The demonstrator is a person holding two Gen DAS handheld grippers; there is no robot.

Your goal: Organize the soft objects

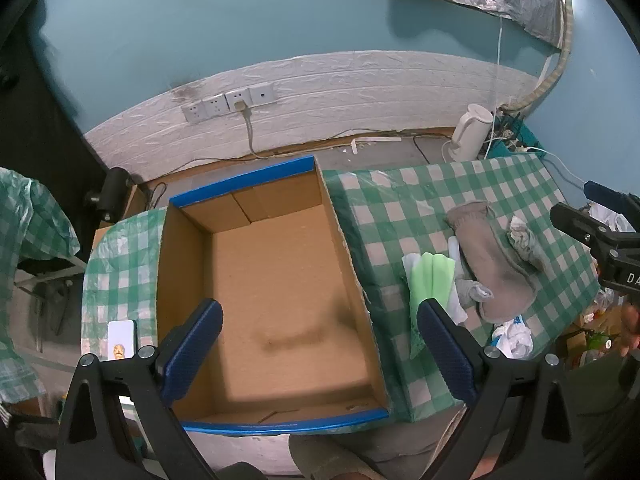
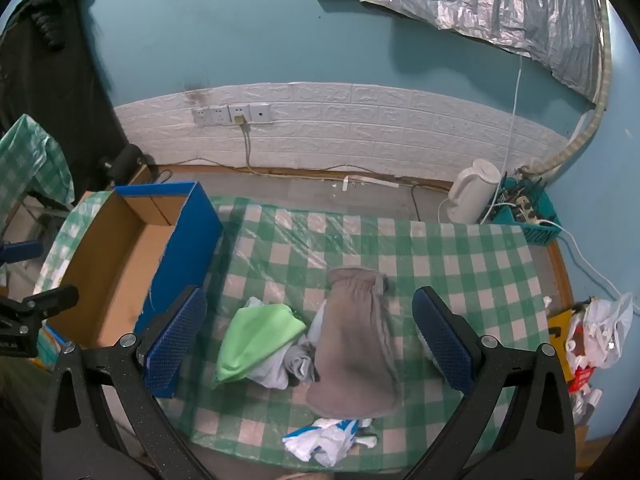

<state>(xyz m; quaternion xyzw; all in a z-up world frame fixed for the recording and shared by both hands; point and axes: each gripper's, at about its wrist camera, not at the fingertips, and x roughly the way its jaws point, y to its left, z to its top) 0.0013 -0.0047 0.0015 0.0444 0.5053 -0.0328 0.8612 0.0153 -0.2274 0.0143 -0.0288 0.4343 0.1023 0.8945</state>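
Left hand-held gripper [image 1: 320, 344] wide open, empty, over box [image 1: 280, 300]. Right hand-held gripper [image 2: 310, 338] wide open, empty, above sock [image 2: 354, 344] & green cloth [image 2: 256, 340] on desk [image 2: 460, 260].

A lived-in room of a modest home

Teal walls with a white brick-pattern panel [image 2: 340, 128], wall sockets [image 2: 232, 114] at 11 o'clock, an electric kettle [image 2: 474, 190] on the floor at 2 o'clock, and a checked plastic cloth over the table [image 2: 440, 256].

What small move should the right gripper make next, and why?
Probably lower the right gripper onto the grey cloth: its jaws are open and empty right above the pile, and the box under the open left gripper holds nothing yet.
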